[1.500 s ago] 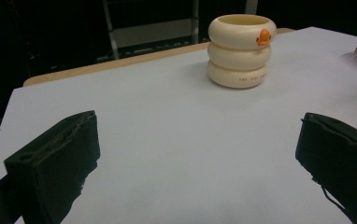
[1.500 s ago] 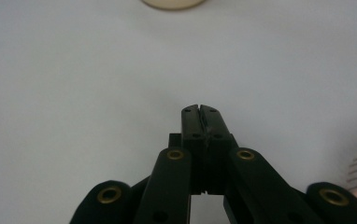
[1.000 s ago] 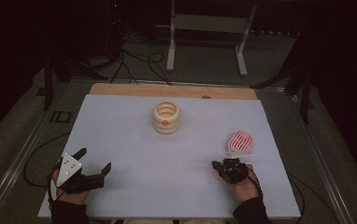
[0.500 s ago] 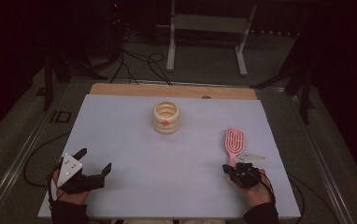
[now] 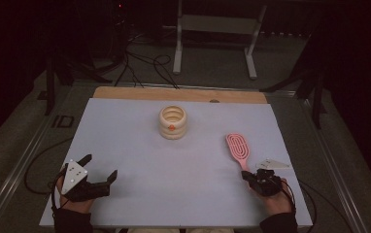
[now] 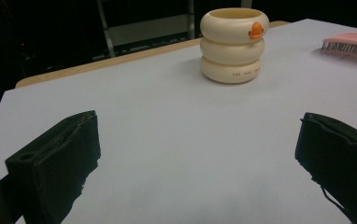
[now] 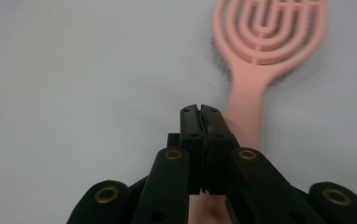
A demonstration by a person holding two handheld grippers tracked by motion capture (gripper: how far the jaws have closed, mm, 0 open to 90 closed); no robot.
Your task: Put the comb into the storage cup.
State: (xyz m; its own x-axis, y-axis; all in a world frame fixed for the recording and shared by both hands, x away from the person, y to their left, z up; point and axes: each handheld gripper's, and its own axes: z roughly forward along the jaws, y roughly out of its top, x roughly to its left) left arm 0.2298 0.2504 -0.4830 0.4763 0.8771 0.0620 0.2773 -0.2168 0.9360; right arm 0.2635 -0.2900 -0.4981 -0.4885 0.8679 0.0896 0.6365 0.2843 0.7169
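Note:
A pink hairbrush (image 5: 237, 145) lies flat on the white table top (image 5: 140, 145) at the right, handle toward the front edge. My right gripper (image 5: 250, 176) sits just behind the handle's end. In the right gripper view its jaws are pressed together with nothing between them, and my right gripper (image 7: 200, 112) hovers over the handle of the hairbrush (image 7: 265, 32). My left gripper (image 5: 98, 167) rests at the front left, wide open and empty. A cream ringed cup (image 5: 172, 121) with an orange spot stands mid-table. The left gripper view shows my left gripper (image 6: 200, 154), the cup (image 6: 234, 44) and the brush (image 6: 352, 44).
A wooden strip (image 5: 178, 93) runs along the table's far edge. Beyond it a metal stand (image 5: 212, 29) and cables (image 5: 140, 63) lie on the dark floor. Bare white surface spreads between my grippers and around the cup.
A second ago the brush was up by my right gripper. It now lies flat on the table, and my right hand has drawn back toward the front edge. The left gripper has not moved.

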